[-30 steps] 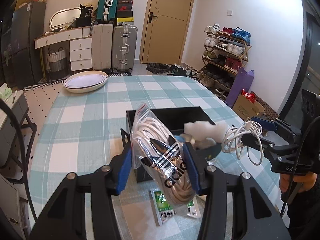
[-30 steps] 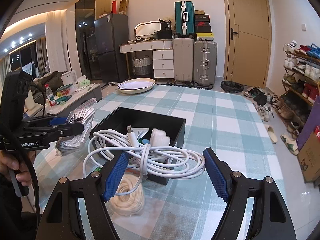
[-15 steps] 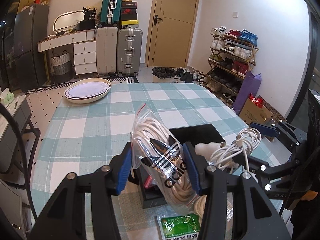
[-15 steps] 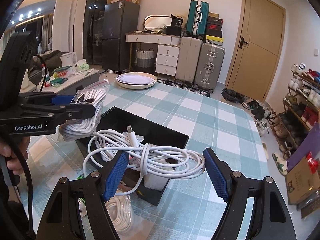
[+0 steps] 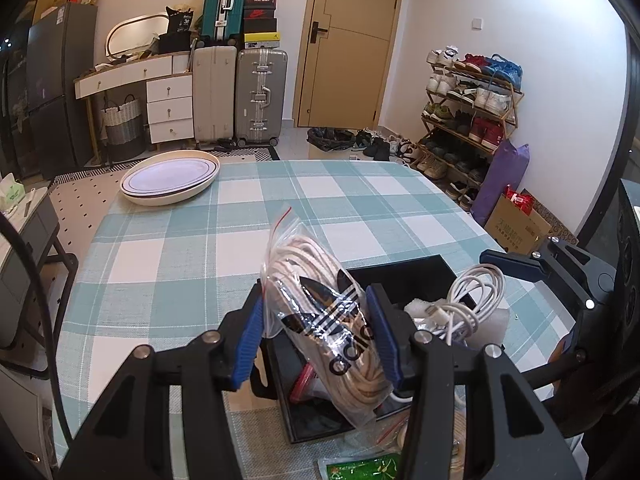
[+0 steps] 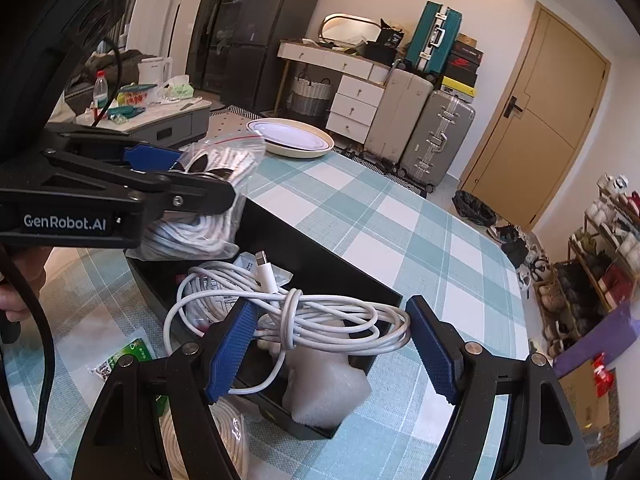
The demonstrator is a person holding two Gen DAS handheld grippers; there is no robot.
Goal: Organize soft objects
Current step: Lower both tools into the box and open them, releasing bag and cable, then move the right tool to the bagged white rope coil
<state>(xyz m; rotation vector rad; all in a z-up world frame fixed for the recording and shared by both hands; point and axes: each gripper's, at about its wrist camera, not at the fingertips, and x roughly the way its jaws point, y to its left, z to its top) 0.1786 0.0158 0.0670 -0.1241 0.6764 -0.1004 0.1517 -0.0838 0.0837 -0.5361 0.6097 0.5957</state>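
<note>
Apparently one bagged rope (image 5: 336, 332), one cable (image 6: 320, 316), one box (image 6: 320, 268)

Each gripper, left gripper (image 5: 318, 334) and right gripper (image 6: 330, 354), has matte black angular arms, silver round screws and ribbed blue pads (image 6: 228, 354). White "GenRobot.AI" lettering marks one side. A black cable (image 6: 40, 322) trails beside bare fingers (image 6: 16, 312).

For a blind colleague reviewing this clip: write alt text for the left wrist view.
The left hand-held gripper clamps a clear bag of coiled white cord above an open black box on a teal checked table. To the right, a white cable bundle hangs over the box.
</note>
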